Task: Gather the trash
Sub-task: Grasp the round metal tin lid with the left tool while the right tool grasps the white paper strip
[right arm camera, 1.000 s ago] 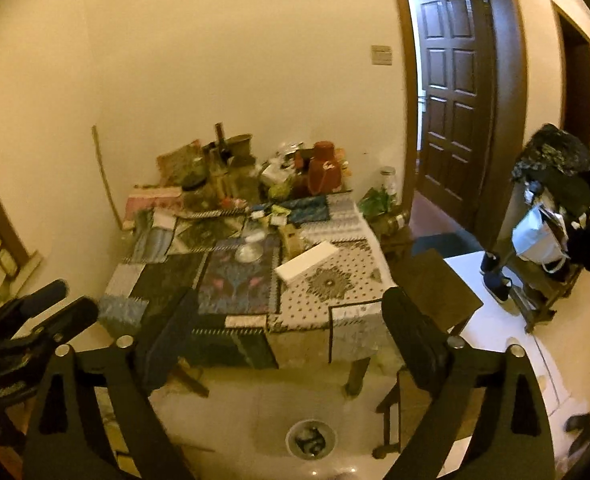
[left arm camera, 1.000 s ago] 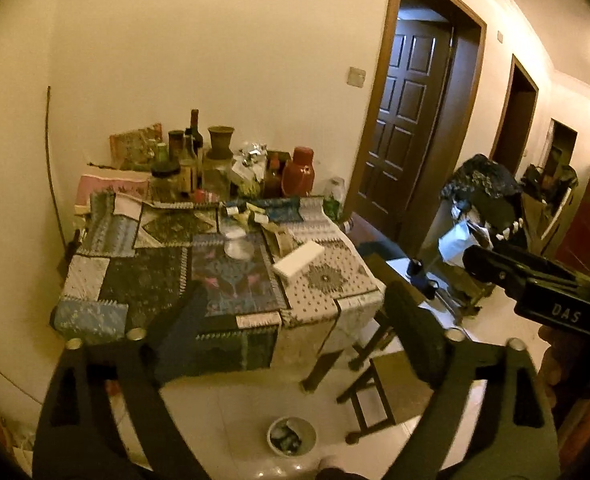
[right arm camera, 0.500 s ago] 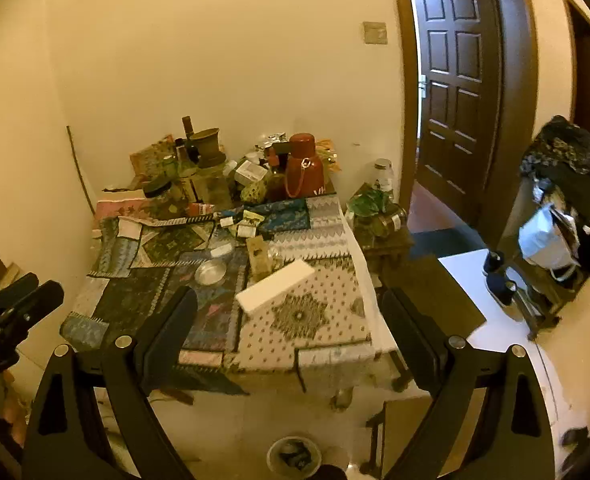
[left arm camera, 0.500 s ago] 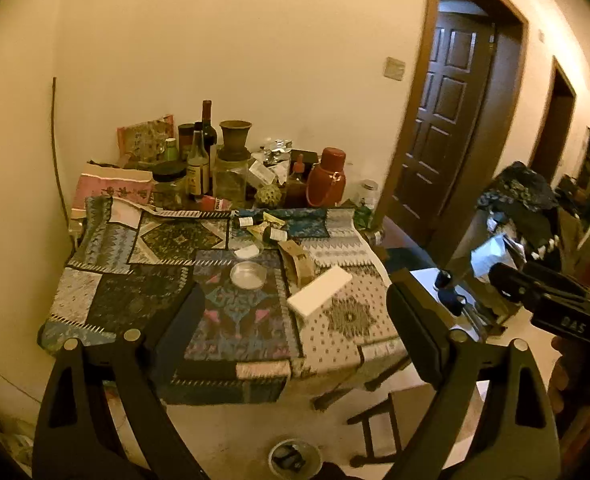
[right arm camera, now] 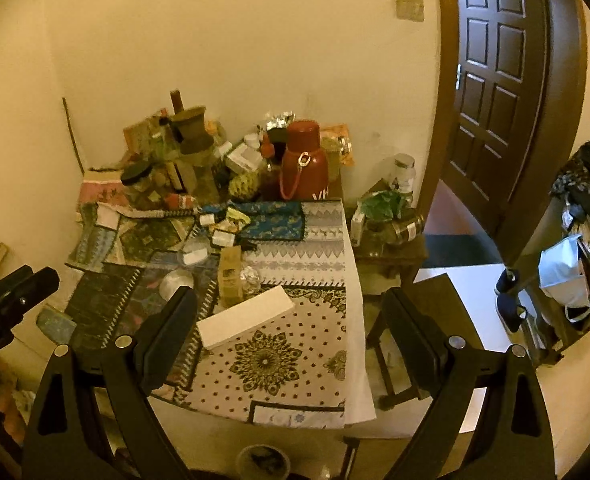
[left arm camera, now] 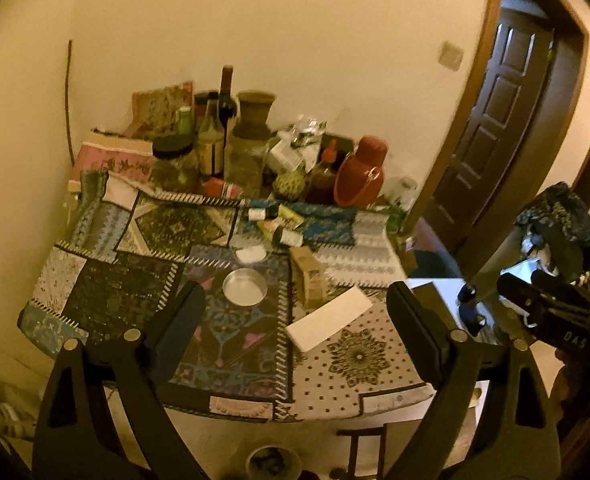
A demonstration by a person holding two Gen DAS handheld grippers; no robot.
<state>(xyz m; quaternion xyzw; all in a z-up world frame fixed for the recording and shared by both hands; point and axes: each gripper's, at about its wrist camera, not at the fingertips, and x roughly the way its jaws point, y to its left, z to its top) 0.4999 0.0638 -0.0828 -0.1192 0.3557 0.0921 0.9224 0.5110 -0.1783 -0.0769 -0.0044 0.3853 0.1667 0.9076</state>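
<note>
I see the patchwork-covered table (left arm camera: 107, 300) below both grippers; a white box (right arm camera: 245, 316) lies near its front edge, a small bin (right arm camera: 261, 460), blurred, maybe holding scraps, beneath; my left gripper (left arm camera: 295, 328) and right gripper (right arm camera: 289, 328) gape wide, empty.

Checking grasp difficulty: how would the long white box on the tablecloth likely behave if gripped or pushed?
The white box has flat faces and straight edges, so it is probably stiff and unlikely to roll. It looks like a light carton. Pushed, it may drag the patterned tablecloth.
</note>
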